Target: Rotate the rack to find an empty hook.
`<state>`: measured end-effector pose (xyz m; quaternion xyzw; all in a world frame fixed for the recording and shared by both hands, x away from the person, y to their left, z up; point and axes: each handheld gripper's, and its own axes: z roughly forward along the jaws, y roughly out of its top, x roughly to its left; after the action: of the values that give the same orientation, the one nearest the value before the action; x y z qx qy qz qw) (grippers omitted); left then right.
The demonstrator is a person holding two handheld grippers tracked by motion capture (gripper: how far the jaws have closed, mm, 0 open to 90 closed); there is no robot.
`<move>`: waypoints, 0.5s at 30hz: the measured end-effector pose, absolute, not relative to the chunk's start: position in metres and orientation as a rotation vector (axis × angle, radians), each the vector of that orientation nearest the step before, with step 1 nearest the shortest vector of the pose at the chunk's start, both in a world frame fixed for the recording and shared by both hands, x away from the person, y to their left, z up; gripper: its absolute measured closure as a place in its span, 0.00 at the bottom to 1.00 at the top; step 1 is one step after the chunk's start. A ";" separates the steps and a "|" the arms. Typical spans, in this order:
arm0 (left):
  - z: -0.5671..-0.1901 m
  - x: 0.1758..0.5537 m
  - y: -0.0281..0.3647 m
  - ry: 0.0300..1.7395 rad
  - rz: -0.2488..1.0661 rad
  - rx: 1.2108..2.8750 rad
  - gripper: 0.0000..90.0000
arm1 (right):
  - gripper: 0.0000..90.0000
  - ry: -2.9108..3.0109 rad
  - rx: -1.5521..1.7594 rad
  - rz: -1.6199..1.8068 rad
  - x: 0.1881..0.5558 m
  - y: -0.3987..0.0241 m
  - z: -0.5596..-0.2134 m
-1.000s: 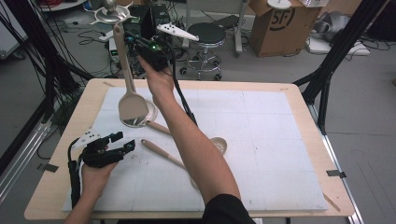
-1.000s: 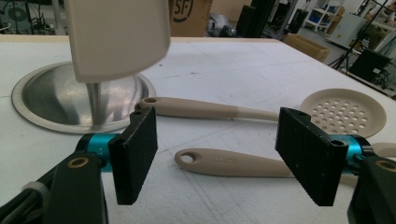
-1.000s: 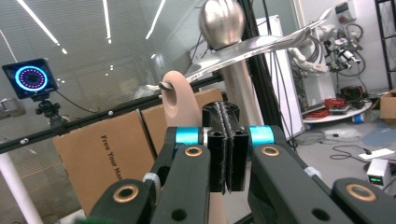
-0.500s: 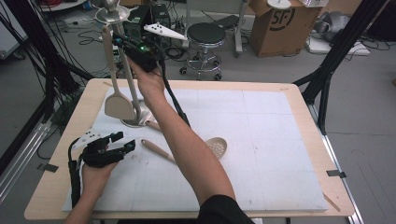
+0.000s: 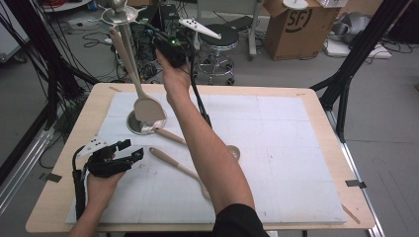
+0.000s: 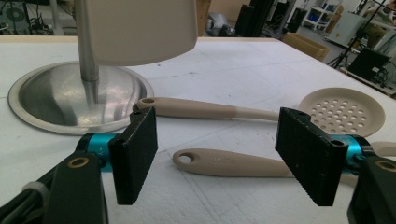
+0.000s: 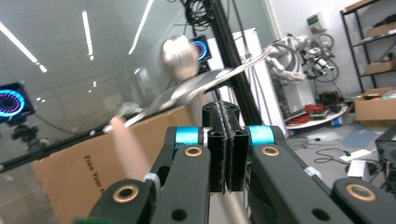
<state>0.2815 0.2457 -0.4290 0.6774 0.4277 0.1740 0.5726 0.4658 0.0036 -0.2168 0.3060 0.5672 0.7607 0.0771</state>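
Note:
A metal utensil stand (image 5: 139, 126) rises at the mat's back left, its ball top (image 7: 179, 57) blurred in the right gripper view. A beige spatula (image 5: 148, 109) hangs along its pole, blade just above the base. My right gripper (image 5: 158, 39) is held high beside the stand's top, jaws pressed shut with nothing visible between them. My left gripper (image 5: 131, 150) rests open near the mat's left edge. A beige slotted spoon (image 6: 343, 112) and a second beige utensil (image 6: 224, 163) lie in front of its fingers (image 6: 135, 154).
A white mat (image 5: 296, 148) covers the wooden table (image 5: 336, 148). The person's right forearm (image 5: 212, 158) crosses the mat's middle and hides the second utensil's head. Cables, a stool (image 5: 222, 37) and a cardboard box (image 5: 296, 24) stand beyond the far edge.
My right gripper drifted left, then back right and slightly up near the stand's top. The hanging spatula's blade swung left and back. The left gripper stayed still.

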 end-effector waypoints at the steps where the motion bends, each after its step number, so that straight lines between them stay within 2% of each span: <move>1: -0.429 0.282 0.246 1.003 0.408 1.587 0.34 | 1.00 1.692 0.924 2.285 0.468 0.003 -0.215; 15: -0.429 0.281 0.245 1.004 0.409 1.587 0.34 | 1.00 1.769 0.782 2.241 0.446 0.024 -0.206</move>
<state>0.2813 0.2450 -0.4290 0.6770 0.4281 0.1744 0.5727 0.4464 0.0240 -0.2057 0.2631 0.5950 0.7540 0.0907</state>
